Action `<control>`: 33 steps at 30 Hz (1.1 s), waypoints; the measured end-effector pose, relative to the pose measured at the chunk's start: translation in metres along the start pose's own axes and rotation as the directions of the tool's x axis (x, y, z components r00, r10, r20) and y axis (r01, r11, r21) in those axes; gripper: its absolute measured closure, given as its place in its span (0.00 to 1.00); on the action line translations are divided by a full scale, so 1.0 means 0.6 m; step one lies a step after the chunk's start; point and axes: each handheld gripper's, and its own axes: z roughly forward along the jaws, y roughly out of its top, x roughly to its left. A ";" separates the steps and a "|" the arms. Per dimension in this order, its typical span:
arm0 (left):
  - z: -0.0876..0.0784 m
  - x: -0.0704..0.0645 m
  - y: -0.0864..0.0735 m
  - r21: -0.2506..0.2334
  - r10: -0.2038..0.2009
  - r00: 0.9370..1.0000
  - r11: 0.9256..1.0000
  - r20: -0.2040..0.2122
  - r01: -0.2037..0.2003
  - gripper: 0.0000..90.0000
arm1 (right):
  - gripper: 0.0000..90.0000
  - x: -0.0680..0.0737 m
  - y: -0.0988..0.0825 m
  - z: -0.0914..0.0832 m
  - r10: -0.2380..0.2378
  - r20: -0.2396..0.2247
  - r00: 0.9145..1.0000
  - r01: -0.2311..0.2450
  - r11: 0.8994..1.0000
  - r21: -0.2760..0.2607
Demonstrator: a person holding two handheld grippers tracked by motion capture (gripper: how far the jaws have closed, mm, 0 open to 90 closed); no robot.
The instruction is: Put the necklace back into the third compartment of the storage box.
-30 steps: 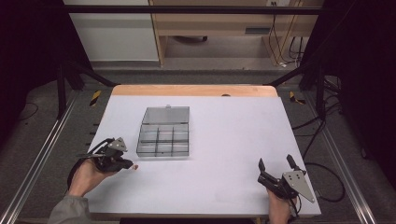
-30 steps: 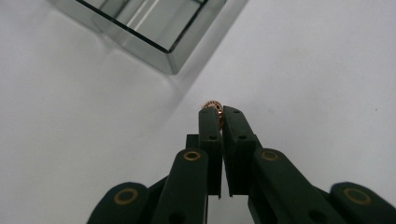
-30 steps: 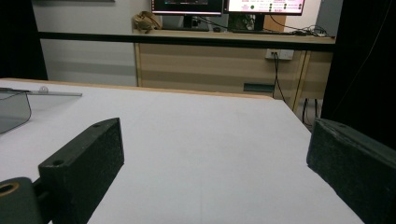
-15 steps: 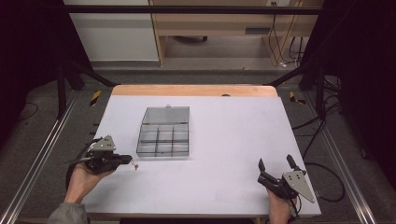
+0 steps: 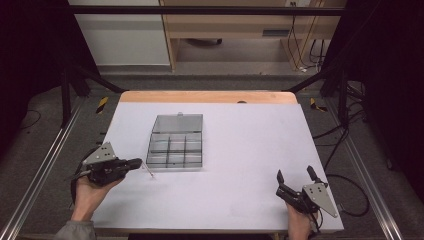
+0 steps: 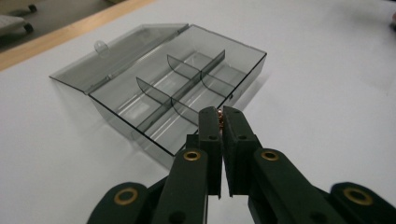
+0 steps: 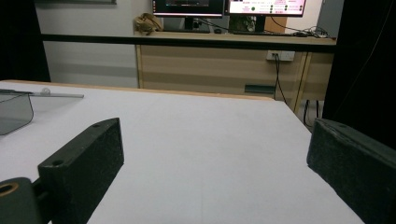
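High view has your left gripper (image 5: 134, 163) at the table's (image 5: 250, 150) left edge, pointing right toward the near-left corner of the box (image 5: 176, 141). The right gripper (image 5: 295, 176) sits well apart at the near-right corner of the table, jaws spread wide with nothing between them; the right gripper view confirms the gap is empty.

Your left jaws are pressed nearly together on a small copper-coloured piece (image 6: 220, 117), pinched right at the tips. It is too small to say what it is. A thin pale sliver (image 5: 149, 173) lies on the table just below the tips; you cannot tell from here whether it belongs to the held piece.

What matters now is direction. In the left gripper view the box (image 6: 187, 88) lies straight ahead of your tips, lid (image 6: 119, 51) folded flat open on the far side, dividers running along and across it. The nearest compartment starts just past the front wall, directly in line with the jaws. The box's long axis runs away from you on the table, so its left side wall faces your gripper.

If the piece is meant for a compartment, your left hand is far nearer. You would probably need to lift over that wall and ease forward before letting go.
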 end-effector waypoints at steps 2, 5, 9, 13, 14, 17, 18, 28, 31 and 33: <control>-0.001 0.000 0.000 -0.010 -0.001 1.000 1.000 -0.003 0.001 0.96 | 0.05 0.000 0.000 0.000 0.000 0.000 1.000 0.000 1.000 0.000; -0.008 -0.001 0.002 -0.056 -0.009 1.000 0.998 -0.025 0.008 0.96 | 0.05 0.000 0.000 0.000 0.001 0.000 1.000 -0.001 1.000 0.000; -0.014 -0.002 0.003 -0.094 -0.021 0.999 0.995 -0.042 0.017 0.96 | 0.05 0.000 0.000 0.000 0.001 0.000 1.000 -0.001 1.000 0.000; -0.020 -0.003 0.005 -0.142 -0.038 0.997 0.989 -0.063 0.029 0.96 | 0.05 0.000 0.000 0.000 0.000 0.000 1.000 0.000 1.000 -0.001; -0.022 -0.003 0.005 -0.148 -0.040 0.997 0.988 -0.068 0.029 0.96 | 0.05 0.000 0.000 0.000 0.001 0.000 1.000 -0.001 1.000 -0.001; -0.024 -0.004 0.007 -0.172 -0.048 0.996 0.985 -0.077 0.034 0.96 | 0.05 0.000 0.000 0.000 0.001 0.001 1.000 -0.001 1.000 -0.001; -0.025 -0.004 0.008 -0.178 -0.050 0.996 0.983 -0.080 0.035 0.96 | 0.05 0.000 0.000 0.000 0.001 0.000 1.000 -0.001 1.000 -0.001; -0.031 -0.008 0.015 -0.243 -0.067 0.992 0.969 -0.106 0.040 0.96 | 0.05 0.000 0.000 0.000 0.002 0.001 1.000 -0.002 1.000 -0.001; -0.033 -0.009 0.016 -0.262 -0.078 0.991 0.964 -0.111 0.047 0.96 | 0.05 0.000 0.000 0.000 0.003 0.001 1.000 -0.003 1.000 -0.003; -0.034 -0.009 0.017 -0.271 -0.083 0.990 0.961 -0.112 0.050 0.96 | 0.05 0.000 0.000 0.000 0.004 0.001 1.000 -0.004 1.000 -0.003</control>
